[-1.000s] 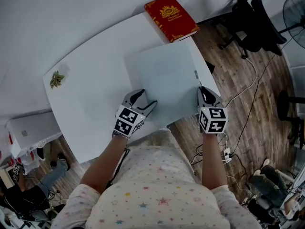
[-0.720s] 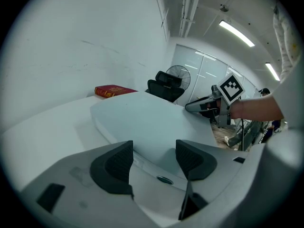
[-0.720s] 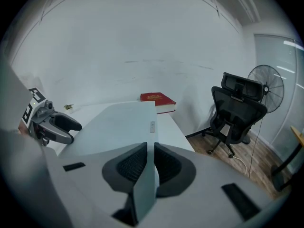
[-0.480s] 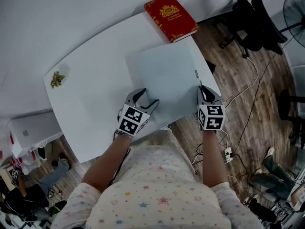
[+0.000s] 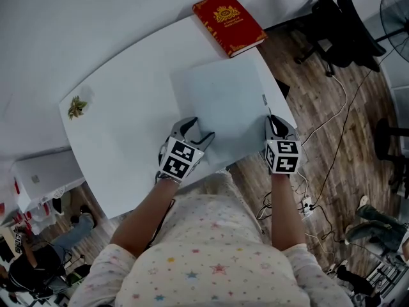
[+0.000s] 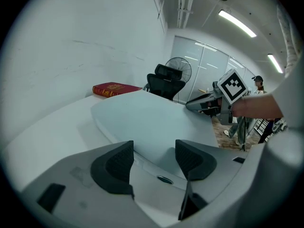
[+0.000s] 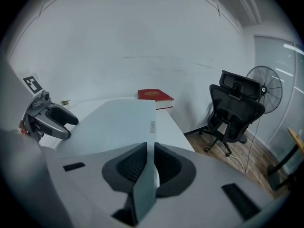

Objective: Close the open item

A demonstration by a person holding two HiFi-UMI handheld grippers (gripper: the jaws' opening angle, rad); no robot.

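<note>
A pale grey laptop lay on the right side of a white table, with a red book just beyond it. The right gripper was clenched on the thin near-right edge of the lid. The left gripper hovered with jaws apart and empty at the near-left corner. The lid looked almost flat, so closing seemed nearly done. The held edge probably wanted lowering evenly, without dragging the laptop toward the table's rim, and freeing only once seated.
</note>
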